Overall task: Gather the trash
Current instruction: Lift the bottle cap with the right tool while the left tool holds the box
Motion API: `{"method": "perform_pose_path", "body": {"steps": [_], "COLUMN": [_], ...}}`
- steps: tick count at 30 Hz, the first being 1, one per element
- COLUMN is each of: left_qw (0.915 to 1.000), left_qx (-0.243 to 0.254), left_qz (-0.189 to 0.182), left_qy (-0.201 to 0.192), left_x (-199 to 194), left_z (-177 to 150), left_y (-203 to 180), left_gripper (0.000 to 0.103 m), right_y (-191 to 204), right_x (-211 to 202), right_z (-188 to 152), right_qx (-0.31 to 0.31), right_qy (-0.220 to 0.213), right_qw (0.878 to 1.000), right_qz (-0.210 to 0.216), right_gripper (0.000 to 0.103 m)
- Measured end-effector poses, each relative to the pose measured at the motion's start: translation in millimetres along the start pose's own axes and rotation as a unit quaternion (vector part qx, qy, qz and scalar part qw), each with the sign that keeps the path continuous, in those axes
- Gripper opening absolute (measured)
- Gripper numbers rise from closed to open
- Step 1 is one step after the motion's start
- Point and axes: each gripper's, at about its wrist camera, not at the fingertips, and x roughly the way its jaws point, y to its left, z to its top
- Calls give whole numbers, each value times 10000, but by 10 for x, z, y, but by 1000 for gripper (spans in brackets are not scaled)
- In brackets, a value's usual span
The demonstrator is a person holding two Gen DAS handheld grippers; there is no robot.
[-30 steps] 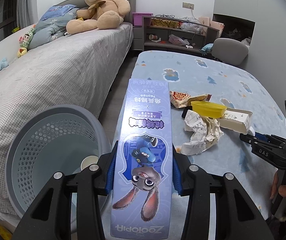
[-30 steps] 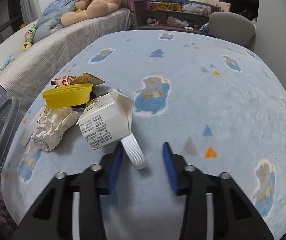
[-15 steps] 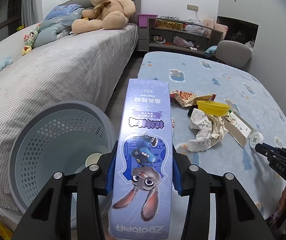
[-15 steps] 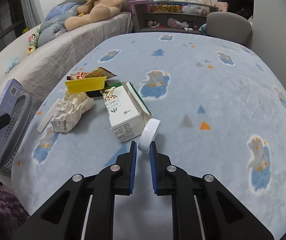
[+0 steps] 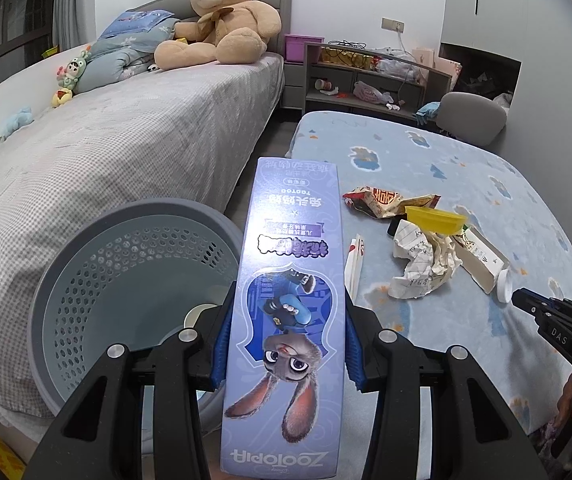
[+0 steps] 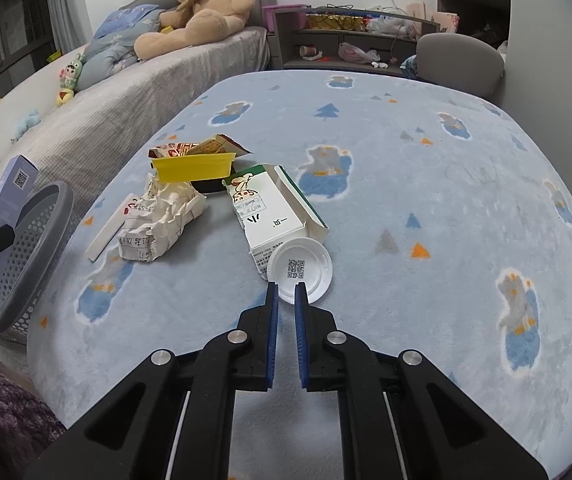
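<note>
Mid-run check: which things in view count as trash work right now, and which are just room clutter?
Job:
Zootopia box, clamped in left gripper
white lid, pinched by right gripper
crumpled paper
milk carton
yellow tub
snack wrapper
grey basket

Clutter:
teddy bear
shelf
chair

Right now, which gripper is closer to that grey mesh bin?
Left. The left gripper, clamping the Zootopia box, hangs beside the grey mesh bin. The right gripper pinches a white lid across the blanket.
</note>
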Motion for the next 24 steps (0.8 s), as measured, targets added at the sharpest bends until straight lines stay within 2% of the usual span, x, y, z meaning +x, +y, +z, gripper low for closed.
{"method": "perform_pose_path", "body": {"steps": [4,6,8,13,16,24], "left_qw": [10000,10000,10000,10000,10000,10000], "left_qx": [4,5,9,9,18,49], "left_qz": [-6,-6,-4,-2,14,51], "left_qy": [-25,-26,-24,-20,-6,46], "left_x": [-21,-21,-23,-20,-15,26], "left_z": [-1,0,-3,-2,-5,-2], "left_y": [3,4,2,4,12,-1], "left_gripper": [44,44,44,44,44,44], "right_y": [-17,-37,-61,-70,-73,-72], "right_x": [-16,-18,-30,7,50,260], "right_z": [2,4,9,45,72,128], "right_qx": [76,101,122,51,15,-30], "right_qy": [-4,-14,-56,-42,-32,147], "right_qw": [10000,9999,9999,10000,10000,9999], "right_qz": [-20,-39,-45,-33,-28,44], "right_gripper": [13,20,37,43,53,54]}}
